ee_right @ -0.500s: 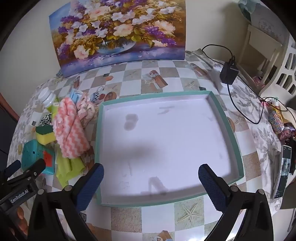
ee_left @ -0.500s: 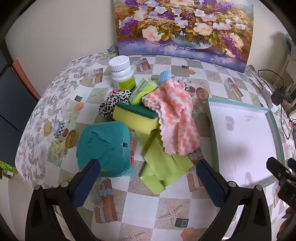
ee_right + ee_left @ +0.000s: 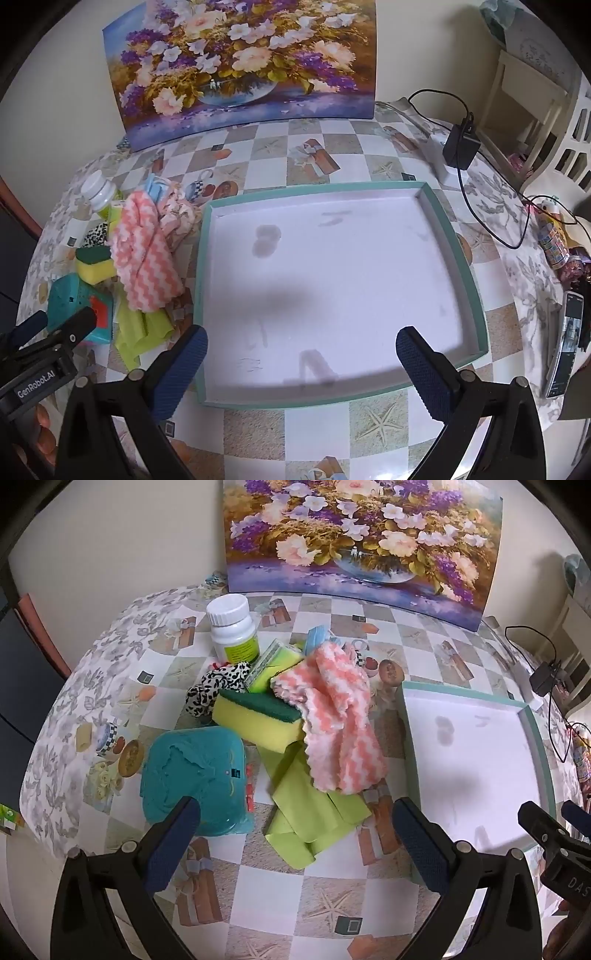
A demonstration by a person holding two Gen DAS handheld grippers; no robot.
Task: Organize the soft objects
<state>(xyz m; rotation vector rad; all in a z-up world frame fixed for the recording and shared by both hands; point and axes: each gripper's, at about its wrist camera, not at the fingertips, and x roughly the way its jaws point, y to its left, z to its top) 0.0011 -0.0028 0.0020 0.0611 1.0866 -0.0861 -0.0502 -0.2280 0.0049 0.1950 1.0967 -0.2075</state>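
Change: nothing on the table has shifted since half a second ago; both grippers hang over the same spots with the same spread.
Landmark: teal-rimmed tray (image 3: 458, 236) (image 3: 537, 738), white inside, holding nothing, flat on the checked tablecloth (image 3: 332, 882).
Left gripper (image 3: 295, 845): fingers spread wide, nothing between them, tilted steeply down over the cloth just left of the tray, above the near end of the pile.
Right gripper (image 3: 301, 365): fingers equally wide, nothing held, poised over the tray's near edge.
Pink-and-white zigzag cloth (image 3: 340, 731) (image 3: 144, 258): draped at the top of the pile, just beside the tray's left wall.
Lime cloth (image 3: 310, 812) (image 3: 142, 328): crumpled under the zigzag cloth, left of the tray's near corner.
Yellow sponge (image 3: 258, 723) (image 3: 94, 267): green scouring side up, left of the zigzag cloth and touching it.
Teal lidded box (image 3: 195, 775): farther left of the tray, beside the sponge, near the left gripper's left finger.
Spotted black-and-white fabric (image 3: 218, 686): behind the sponge, well left of the tray.
White bottle (image 3: 232, 631): upright, at the far-left end of the pile from the tray.
Flower painting (image 3: 240, 62): leaning on the wall beyond the tray.
Charger and cable (image 3: 460, 144): past the tray's far right corner.
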